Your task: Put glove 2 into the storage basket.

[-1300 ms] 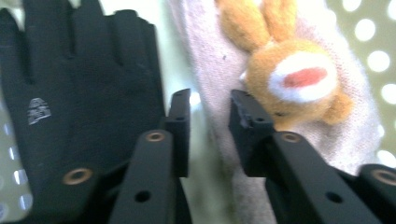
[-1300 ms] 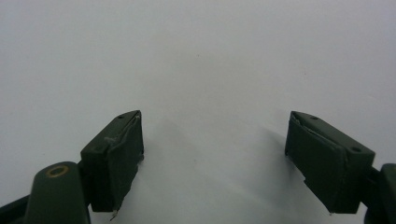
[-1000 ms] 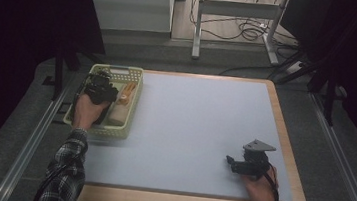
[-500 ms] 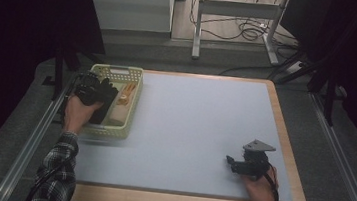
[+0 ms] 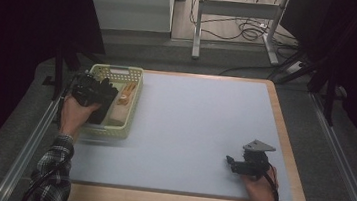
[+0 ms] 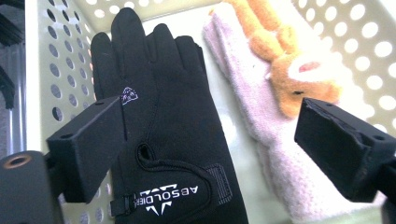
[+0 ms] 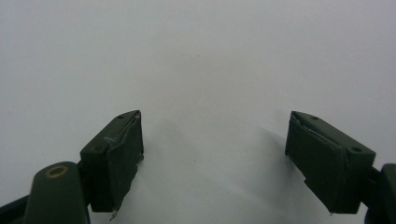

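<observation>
Left gripper view: left tongs stand wide apart, nothing pinched. They've just been opening; the black glove lies below the gap, free of both pads, so it looks let go. Glove rests flat on the basket floor, palm side up with white lettering near the cuff. Long axis runs 6 to 12 in this view: cuff at 6, close to the tongs, fingertips at 12 toward the far wall. Left edge sits against the perforated side wall.

At 2 o'clock of the glove: pale pink fleece piece, roughly parallel, touching or just beside it, can't tell which. An orange plush toy lies on top of the pink piece.

High view: left tongs hover over the left half of the basket, which sits at 9 o'clock on the table. Right tongs are down at 4 o'clock, well apart from the basket.

Right gripper view: right tongs are spread, nothing between, bare table surface below.

Progress, my read: glove is in the basket, drop-off looks done. Table top carries nothing else loose, so little seems left beyond pulling the left hand clear. Right side looks idle.
</observation>
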